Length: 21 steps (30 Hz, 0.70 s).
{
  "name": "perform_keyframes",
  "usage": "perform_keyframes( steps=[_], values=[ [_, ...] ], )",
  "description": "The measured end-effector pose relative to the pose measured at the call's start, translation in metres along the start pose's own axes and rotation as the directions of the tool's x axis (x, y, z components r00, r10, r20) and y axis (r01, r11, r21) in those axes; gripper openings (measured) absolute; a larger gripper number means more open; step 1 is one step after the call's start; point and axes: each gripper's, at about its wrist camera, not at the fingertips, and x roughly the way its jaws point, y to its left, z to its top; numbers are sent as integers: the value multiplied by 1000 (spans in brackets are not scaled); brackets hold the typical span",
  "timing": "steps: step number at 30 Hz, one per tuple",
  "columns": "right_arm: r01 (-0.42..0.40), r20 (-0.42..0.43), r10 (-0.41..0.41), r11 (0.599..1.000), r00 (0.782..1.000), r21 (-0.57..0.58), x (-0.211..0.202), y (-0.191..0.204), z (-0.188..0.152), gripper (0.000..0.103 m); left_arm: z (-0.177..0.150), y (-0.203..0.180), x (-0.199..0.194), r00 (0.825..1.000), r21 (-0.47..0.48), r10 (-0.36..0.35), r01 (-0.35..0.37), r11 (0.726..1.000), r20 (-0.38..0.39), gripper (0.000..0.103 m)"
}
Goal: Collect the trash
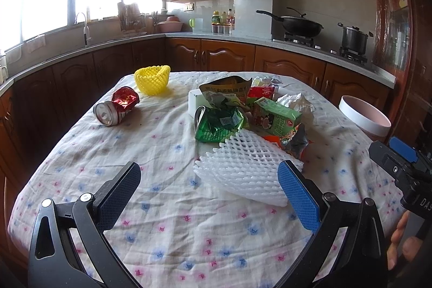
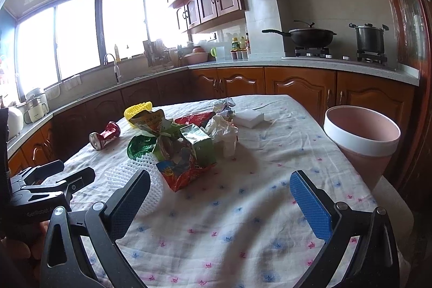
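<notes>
Left gripper (image 1: 209,186) open near white foam net (image 1: 243,169), right gripper (image 2: 220,196) open, pink bin (image 2: 361,142) fuller from right wrist

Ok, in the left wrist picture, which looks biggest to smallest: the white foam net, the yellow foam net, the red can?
1. White foam net, though it is nearest the camera.
2. and 3. Yellow foam net and crushed red can look about alike; I won't rank them.

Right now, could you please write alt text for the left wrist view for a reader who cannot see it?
An open left claw hovers over a floral tablecloth, facing a white foam fruit net and a pile of snack wrappers. A crushed red can and yellow foam net lie farther left; a pink bin stands right.
</notes>
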Motion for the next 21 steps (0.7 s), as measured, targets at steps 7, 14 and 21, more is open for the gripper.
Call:
perform_keyframes(
  steps=[7, 14, 21],
  values=[
    [-11, 2, 11, 1000, 1000, 5, -1, 0, 0, 103, 0, 0, 1, 1000, 1, -2, 2, 1000, -3, 103],
    [-17, 4, 17, 1000, 1000, 8, -1, 1, 0, 103, -1, 0, 2, 1000, 4, -1, 1, 1000, -3, 103],
    [-22, 6, 22, 1000, 1000, 10, -2, 2, 1, 103, 0, -3, 2, 1000, 6, -1, 1, 1000, -3, 103]
  ],
)
